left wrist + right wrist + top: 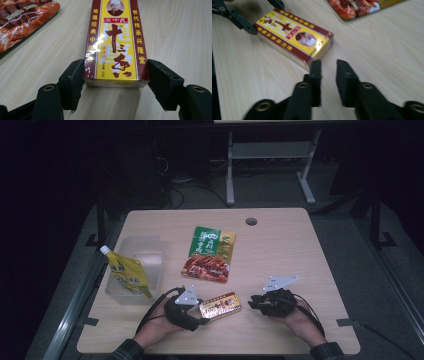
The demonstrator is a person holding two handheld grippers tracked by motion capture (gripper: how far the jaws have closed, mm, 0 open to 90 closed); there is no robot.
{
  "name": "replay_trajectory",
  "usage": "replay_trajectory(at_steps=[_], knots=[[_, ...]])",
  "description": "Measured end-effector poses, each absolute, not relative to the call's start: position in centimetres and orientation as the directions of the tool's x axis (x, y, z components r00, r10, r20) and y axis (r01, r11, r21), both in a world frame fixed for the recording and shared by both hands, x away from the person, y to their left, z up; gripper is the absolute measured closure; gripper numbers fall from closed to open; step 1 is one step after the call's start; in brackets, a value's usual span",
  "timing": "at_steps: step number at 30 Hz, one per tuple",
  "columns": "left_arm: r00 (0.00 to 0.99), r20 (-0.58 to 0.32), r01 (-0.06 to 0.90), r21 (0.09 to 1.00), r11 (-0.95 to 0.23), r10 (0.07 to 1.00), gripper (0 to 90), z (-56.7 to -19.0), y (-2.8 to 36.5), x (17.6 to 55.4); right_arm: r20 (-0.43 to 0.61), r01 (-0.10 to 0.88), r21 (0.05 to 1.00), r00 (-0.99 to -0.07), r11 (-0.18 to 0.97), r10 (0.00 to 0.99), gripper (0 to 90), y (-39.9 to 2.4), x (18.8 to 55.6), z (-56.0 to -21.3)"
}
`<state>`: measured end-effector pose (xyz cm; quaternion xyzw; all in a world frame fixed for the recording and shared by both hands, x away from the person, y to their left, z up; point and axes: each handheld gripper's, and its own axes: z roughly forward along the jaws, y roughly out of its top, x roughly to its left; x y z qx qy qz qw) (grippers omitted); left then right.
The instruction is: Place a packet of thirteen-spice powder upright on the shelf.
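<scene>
Dark floor and a grey metal frame (pixel 270 160) lie behind the pale wooden table (pixel 300 250) at which you work.

At the table's left edge stands a clear plastic tub (pixel 145 251), with a yellow spouted pouch (pixel 127 274) leaning in it. Right of the tub, a green and red snack packet (pixel 210 254) lies flat near the table's middle.

Your left tool (pixel 206 314) rests at the near edge. Its jaws stand on either side of the near end of the yellow and maroon box (pixel 115 42); the left jaw touches the box's side, and the right jaw sits at the opposite side, where contact cannot be confirmed. The box lies flat on the table, just in front of the snack packet.

Your right tool (pixel 329 65) rests to the right of the box, pointing toward it. Its jaws stand a narrow gap apart, nothing between them, one tip just beside the box's corner.
</scene>
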<state>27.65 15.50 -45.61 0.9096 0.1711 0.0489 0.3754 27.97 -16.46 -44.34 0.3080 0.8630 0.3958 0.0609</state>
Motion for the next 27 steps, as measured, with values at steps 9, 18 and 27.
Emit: replay_trajectory(at_steps=[9,18,27], knots=[[0.949,-0.048,0.248,0.719,-0.649,0.310,32.5,-45.0,15.7,27.3,0.130,0.438,0.737,-0.839,0.515,0.528,89.8,-13.9,28.9,-44.2],[0.956,-0.059,0.236,0.738,-0.632,0.288,32.4,-44.6,15.7,27.2,0.130,0.438,0.712,-0.851,0.550,0.509,89.6,-13.3,29.0,-45.1],[0.963,-0.051,0.209,0.762,-0.612,0.266,32.3,-43.8,16.1,27.3,0.128,0.429,0.701,-0.861,0.569,0.492,89.8,-13.2,28.9,-45.2]])
